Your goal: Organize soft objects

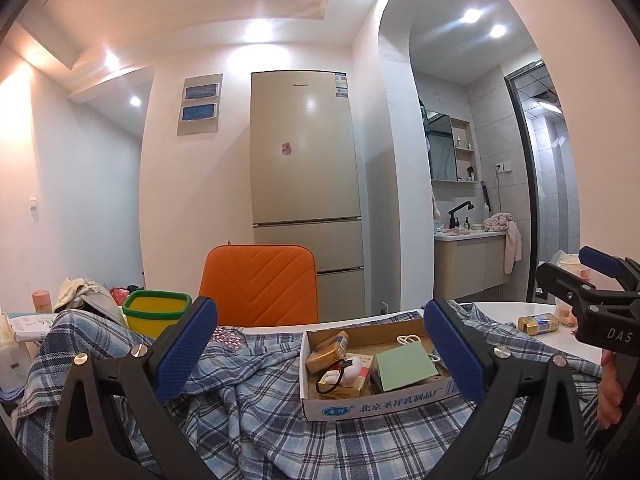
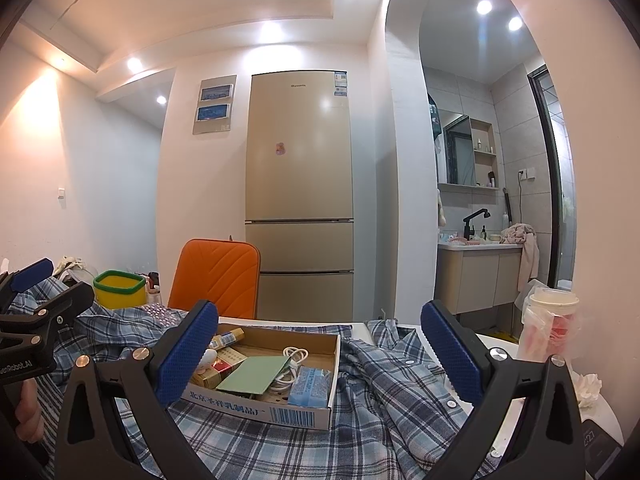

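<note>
A blue plaid shirt [image 2: 380, 376] lies rumpled and spread across the white counter [image 1: 504, 309], with a shallow cardboard box [image 2: 296, 414] of small odds and ends sitting right on top of it. Both tools hover just above the cloth and hold nothing: the left gripper [image 1: 320, 354] has its jaws spread wide to either side of the box, and the right gripper [image 2: 318, 354] stands equally wide, with the box at its left pad and the shirt's button placket toward its right one. A yellow bin with a green rim [image 1: 157, 312] stands at the far left of the counter, near an orange chair [image 1: 260, 284], and a plastic cup in a bag [image 2: 550, 326] stands at the right edge. The shirt is neither folded nor put away, so the tidying of it seems open; whether the box belongs there or is to be cleared off cannot be settled from this. Any handling of the shirt calls for a low pinch on a free edge or the collar, taking enough cloth that it does not slip, and care that pulling it does not drag or tip the box resting on it.
</note>
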`<state>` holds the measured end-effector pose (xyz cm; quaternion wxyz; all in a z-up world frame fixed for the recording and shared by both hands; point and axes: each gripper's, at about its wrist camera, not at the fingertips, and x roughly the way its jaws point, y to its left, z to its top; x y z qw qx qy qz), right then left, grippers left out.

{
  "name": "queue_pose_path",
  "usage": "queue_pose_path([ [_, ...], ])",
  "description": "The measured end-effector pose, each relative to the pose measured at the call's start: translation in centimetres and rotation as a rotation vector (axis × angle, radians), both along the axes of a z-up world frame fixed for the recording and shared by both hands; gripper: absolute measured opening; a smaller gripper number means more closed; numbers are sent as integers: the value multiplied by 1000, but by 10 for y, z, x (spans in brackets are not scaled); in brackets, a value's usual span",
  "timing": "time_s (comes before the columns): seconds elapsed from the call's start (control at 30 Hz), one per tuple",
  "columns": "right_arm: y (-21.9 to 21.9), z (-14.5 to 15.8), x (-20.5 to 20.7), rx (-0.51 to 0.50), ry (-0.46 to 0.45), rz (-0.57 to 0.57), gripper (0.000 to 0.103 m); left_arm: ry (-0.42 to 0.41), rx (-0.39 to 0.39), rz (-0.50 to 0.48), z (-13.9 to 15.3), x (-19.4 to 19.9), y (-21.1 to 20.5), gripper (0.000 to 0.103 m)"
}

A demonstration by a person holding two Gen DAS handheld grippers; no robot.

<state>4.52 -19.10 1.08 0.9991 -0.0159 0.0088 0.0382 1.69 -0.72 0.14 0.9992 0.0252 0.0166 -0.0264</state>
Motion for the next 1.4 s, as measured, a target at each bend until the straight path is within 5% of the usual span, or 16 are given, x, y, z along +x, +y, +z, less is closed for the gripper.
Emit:
queue_pose_path([
  [1.4, -1, -3, 0, 2, 9, -4, 103, 3, 4, 12, -2, 1, 0, 103],
])
